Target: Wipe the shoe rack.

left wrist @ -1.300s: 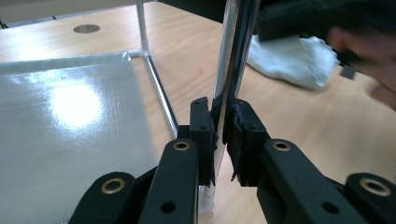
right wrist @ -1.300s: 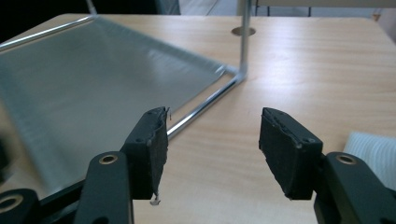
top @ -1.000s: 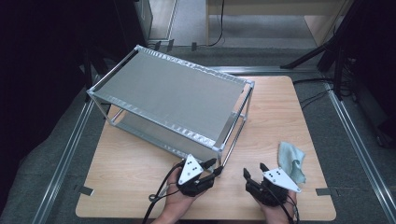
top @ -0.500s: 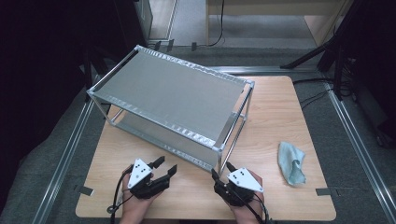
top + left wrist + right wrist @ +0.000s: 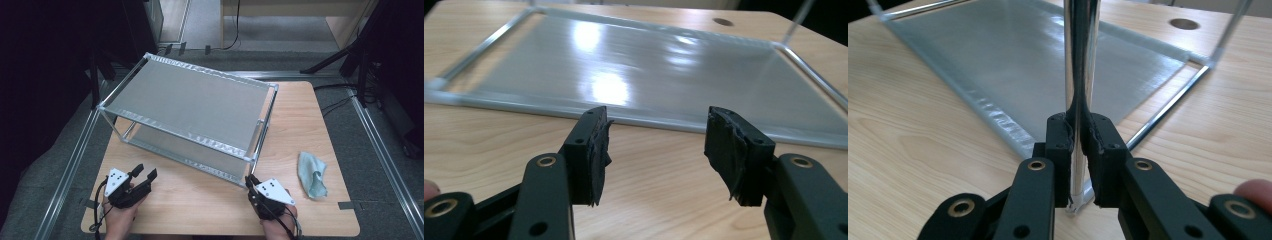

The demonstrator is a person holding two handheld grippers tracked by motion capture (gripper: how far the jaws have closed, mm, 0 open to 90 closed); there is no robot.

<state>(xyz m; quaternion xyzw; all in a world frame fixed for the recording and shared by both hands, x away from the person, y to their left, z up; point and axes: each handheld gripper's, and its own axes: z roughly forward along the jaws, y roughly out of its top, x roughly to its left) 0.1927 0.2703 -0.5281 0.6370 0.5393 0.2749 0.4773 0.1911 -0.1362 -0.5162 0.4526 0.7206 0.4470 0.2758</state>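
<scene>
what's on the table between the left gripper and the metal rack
Nothing: in the left gripper view, bare wooden table runs from the open left gripper to the rack.

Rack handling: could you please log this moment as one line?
right gripper: jaws just closed on rack's near corner post | left gripper: jaws open, empty, facing lower shelf | cloth: on table

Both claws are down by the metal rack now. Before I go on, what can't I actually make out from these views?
- High view: where the right claw meets the rack post is too small, and the claw's body hides its tips.
- Right claw view: the post's top is cut off by the frame edge, and its foot sits behind the jaws.
- Left claw view: the lower shelf is blurred; the left claw stands open over bare table.
</scene>
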